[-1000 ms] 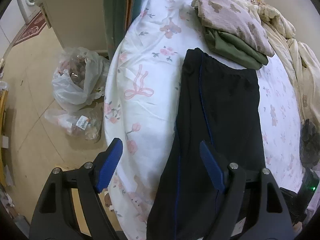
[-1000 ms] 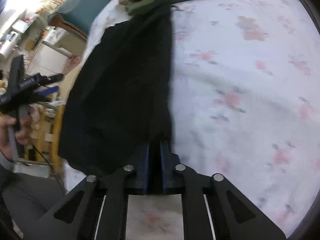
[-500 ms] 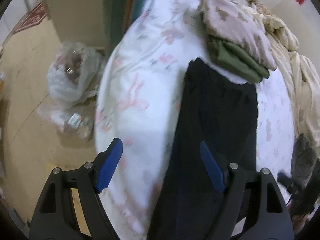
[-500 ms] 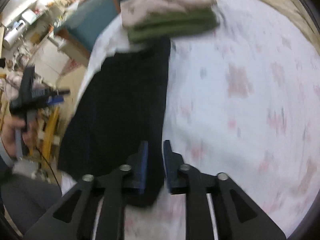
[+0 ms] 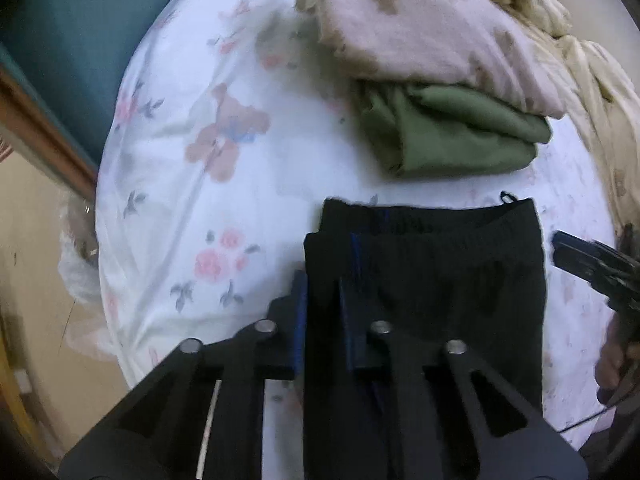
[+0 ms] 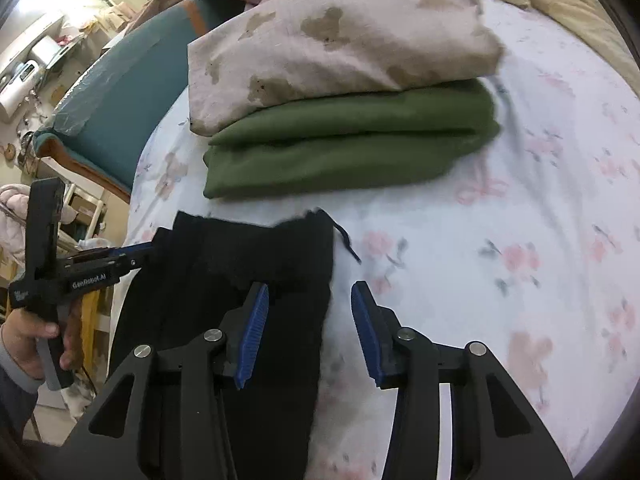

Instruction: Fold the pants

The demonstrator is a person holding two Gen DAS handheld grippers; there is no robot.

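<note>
Black pants [image 5: 440, 280] with a blue side stripe lie on the floral bed sheet [image 5: 192, 208], folded over so a top layer ends just short of the waistband. My left gripper [image 5: 322, 300] is shut on the left edge of the top layer. In the right wrist view the pants [image 6: 248, 256] lie at lower left, drawstring trailing right. My right gripper [image 6: 308, 320] is open, straddling the pants' right edge without holding it. The left gripper also shows there [image 6: 132, 258], pinching the far edge.
A folded green garment [image 6: 344, 148] with a folded pink bear-print one [image 6: 340, 40] on top lies just beyond the waistband. A teal chair [image 6: 120, 92] stands past the bed's left edge. A rumpled cream quilt [image 5: 580, 60] lies far right.
The left gripper closed on the pants and carried the leg end up over the waistband. The right gripper released the pants and opened. Both moved toward the stacked clothes.
</note>
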